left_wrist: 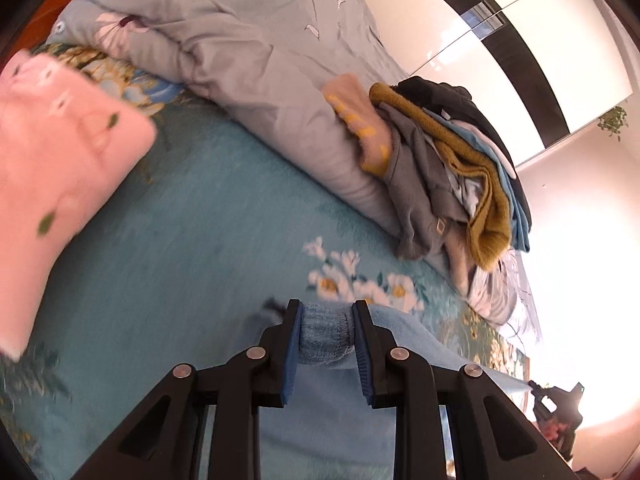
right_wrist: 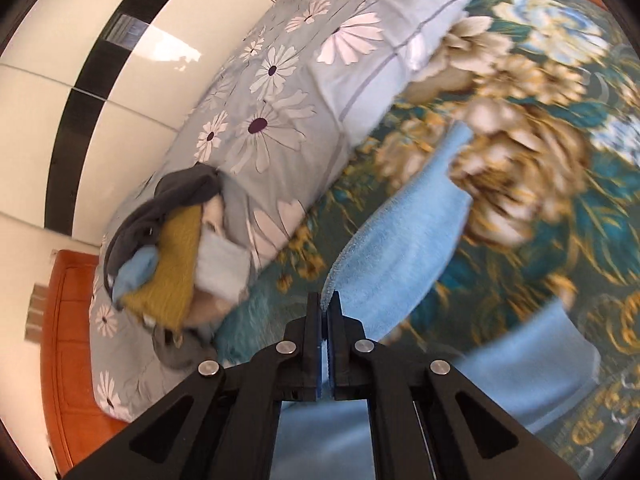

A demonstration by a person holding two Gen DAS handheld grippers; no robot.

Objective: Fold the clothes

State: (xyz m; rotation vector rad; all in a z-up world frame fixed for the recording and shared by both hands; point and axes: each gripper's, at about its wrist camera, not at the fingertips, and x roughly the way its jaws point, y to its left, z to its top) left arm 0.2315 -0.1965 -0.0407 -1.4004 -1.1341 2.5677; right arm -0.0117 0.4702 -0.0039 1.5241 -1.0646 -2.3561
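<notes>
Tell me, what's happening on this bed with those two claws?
A person is folding clothes with a claw in each hand. The left claw is clamped on the ribbed cuff of a light blue sweater that lies stretched over the flowered bedspread. The right claw is shut on another edge of the same sweater. A pile of clothes waits on the grey quilt, and something pink lies to one side.

Light-blue garment (right_wrist: 400,248): soft fleecy cloth, ribbed knit cuff (left_wrist: 325,336). Bedspread (left_wrist: 192,216): plush, matt. Duvet (right_wrist: 280,92): smooth cotton. Gripper pads (left_wrist: 291,354): blue ridged rubber. Wardrobe (right_wrist: 48,92): glossy.
</notes>
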